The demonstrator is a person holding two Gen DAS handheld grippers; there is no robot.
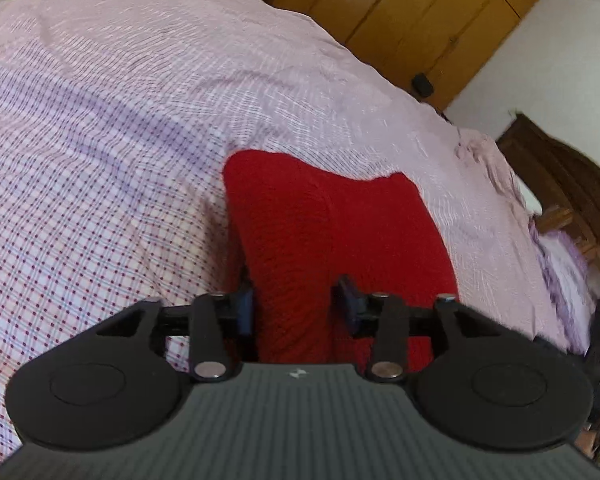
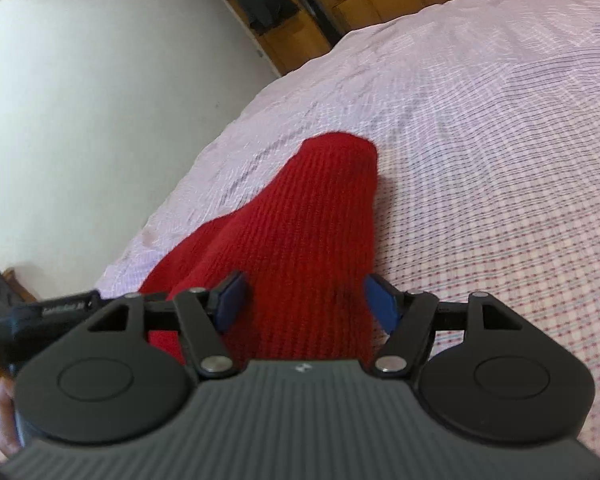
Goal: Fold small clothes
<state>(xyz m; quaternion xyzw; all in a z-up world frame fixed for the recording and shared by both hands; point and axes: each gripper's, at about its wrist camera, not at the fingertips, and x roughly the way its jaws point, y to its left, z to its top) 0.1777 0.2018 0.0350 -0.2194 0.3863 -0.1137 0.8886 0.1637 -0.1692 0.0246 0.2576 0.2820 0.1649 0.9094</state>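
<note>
A red knitted garment [image 1: 324, 236] lies on the checked pink bedsheet [image 1: 100, 160]. My left gripper [image 1: 296, 300] has its jaws apart with a raised fold of the red knit running between the blue pads; they do not visibly pinch it. In the right wrist view the same red garment [image 2: 300, 232] stretches away from my right gripper [image 2: 304, 300], whose blue pads stand wide apart on either side of the cloth, open. The near edge of the garment is hidden under both gripper bodies.
The bed [image 2: 500, 140] fills most of both views. Wooden wardrobes [image 1: 428, 20] stand beyond the bed. A dark wooden headboard [image 1: 572, 184] and rumpled purple bedding [image 1: 560, 256] lie at the right. A white wall [image 2: 80, 100] is left of the bed edge.
</note>
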